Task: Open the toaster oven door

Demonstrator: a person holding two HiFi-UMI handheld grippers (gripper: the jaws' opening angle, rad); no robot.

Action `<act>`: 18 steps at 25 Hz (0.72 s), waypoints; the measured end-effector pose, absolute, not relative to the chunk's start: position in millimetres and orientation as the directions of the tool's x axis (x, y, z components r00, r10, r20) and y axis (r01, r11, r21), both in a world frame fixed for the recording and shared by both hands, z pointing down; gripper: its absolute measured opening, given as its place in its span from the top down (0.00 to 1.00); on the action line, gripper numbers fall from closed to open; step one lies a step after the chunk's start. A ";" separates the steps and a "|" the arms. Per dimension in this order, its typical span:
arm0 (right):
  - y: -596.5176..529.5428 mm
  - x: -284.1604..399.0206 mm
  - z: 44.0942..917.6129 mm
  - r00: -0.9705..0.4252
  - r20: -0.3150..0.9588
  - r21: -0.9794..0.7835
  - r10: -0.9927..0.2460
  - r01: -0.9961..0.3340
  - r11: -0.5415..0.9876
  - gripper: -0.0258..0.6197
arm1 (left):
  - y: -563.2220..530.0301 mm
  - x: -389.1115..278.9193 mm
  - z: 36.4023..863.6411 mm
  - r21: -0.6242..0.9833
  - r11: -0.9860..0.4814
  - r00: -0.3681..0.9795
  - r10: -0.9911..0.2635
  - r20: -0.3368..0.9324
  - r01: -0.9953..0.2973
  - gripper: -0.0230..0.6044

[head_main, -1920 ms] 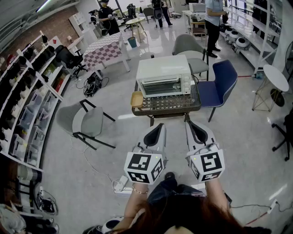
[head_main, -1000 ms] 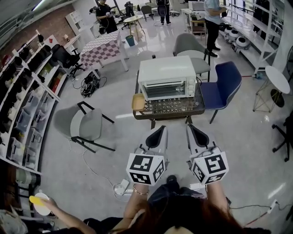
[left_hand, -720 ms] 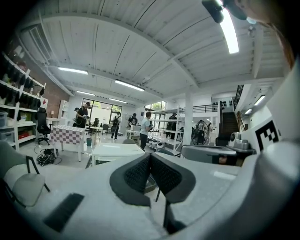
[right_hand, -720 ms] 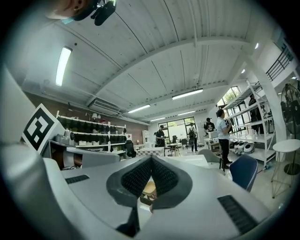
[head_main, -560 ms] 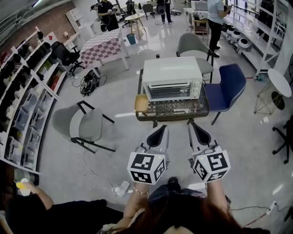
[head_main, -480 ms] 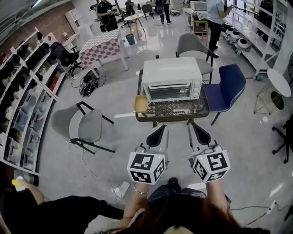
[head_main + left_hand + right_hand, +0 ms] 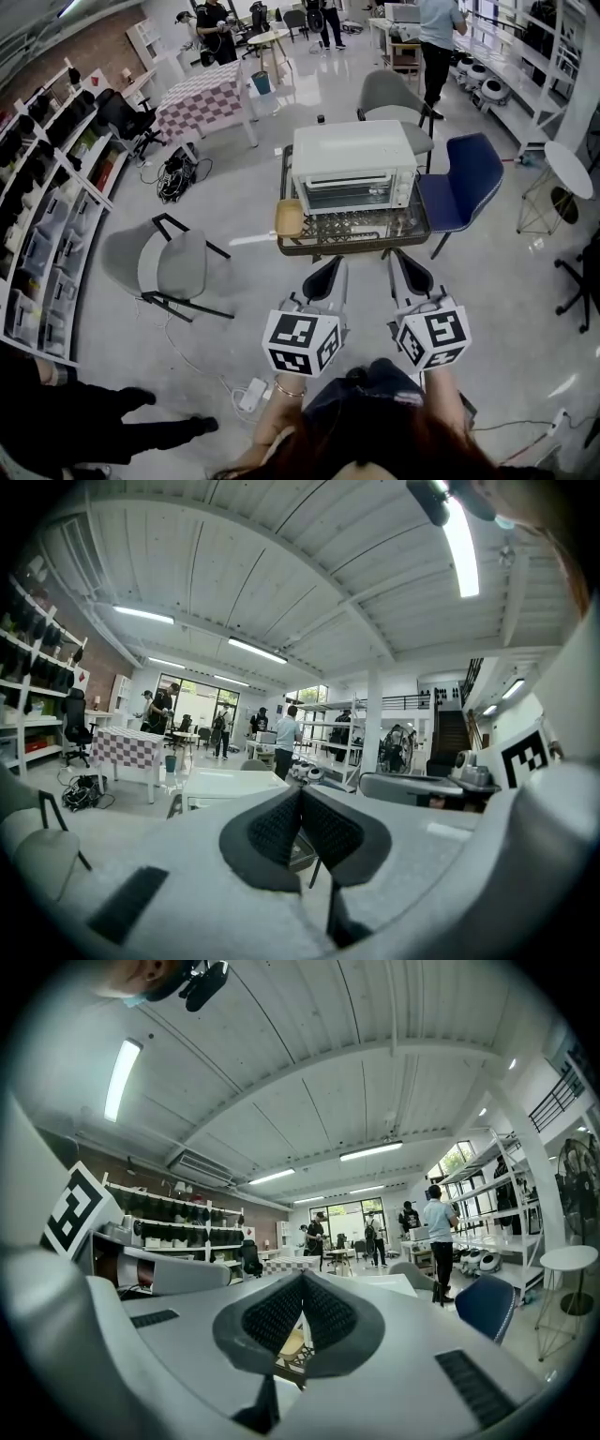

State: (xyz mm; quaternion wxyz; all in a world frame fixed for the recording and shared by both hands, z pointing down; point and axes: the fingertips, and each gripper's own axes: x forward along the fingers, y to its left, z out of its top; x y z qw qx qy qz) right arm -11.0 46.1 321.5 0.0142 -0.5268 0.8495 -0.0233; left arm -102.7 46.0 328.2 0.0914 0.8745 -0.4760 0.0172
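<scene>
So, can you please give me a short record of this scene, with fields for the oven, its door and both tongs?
oven: white toaster oven on glass table
door: closed, facing the person
left tongs: shut, empty, short of the table
right tongs: shut, empty, short of the table
beside oven: tan tray at its left

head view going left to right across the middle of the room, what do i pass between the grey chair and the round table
Grey-seated chair with a black frame → tan square tray → white toaster oven → blue padded chair → small round white side table.
</scene>
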 end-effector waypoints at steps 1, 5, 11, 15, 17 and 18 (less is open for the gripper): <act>43.5 -11.5 322.6 -0.443 0.000 -0.052 -0.897 -0.895 0.442 0.96 | 43.6 -103.3 328.8 0.143 -0.531 0.547 -0.829 0.117 -0.835 0.94; 33.9 -11.9 326.9 -0.436 0.005 -0.043 -0.900 -0.899 0.435 0.96 | 32.5 -104.4 330.2 0.147 -0.531 0.548 -0.829 0.113 -0.834 0.94; 13.6 -7.3 329.9 -0.425 0.018 -0.040 -0.905 -0.905 0.424 0.96 | 11.1 -98.0 331.3 0.152 -0.534 0.552 -0.825 0.118 -0.831 0.94; -4.7 -3.3 335.2 -0.420 0.023 -0.046 -0.907 -0.907 0.419 0.96 | -5.4 -92.9 335.8 0.154 -0.533 0.552 -0.825 0.125 -0.832 0.94; -13.8 -0.8 336.0 -0.424 0.023 -0.052 -0.906 -0.905 0.422 0.96 | -13.8 -90.2 336.1 0.152 -0.531 0.550 -0.826 0.126 -0.833 0.94; -18.1 0.6 336.3 -0.425 0.022 -0.057 -0.905 -0.904 0.423 0.96 | -18.1 -89.1 335.9 0.152 -0.529 0.548 -0.827 0.126 -0.835 0.94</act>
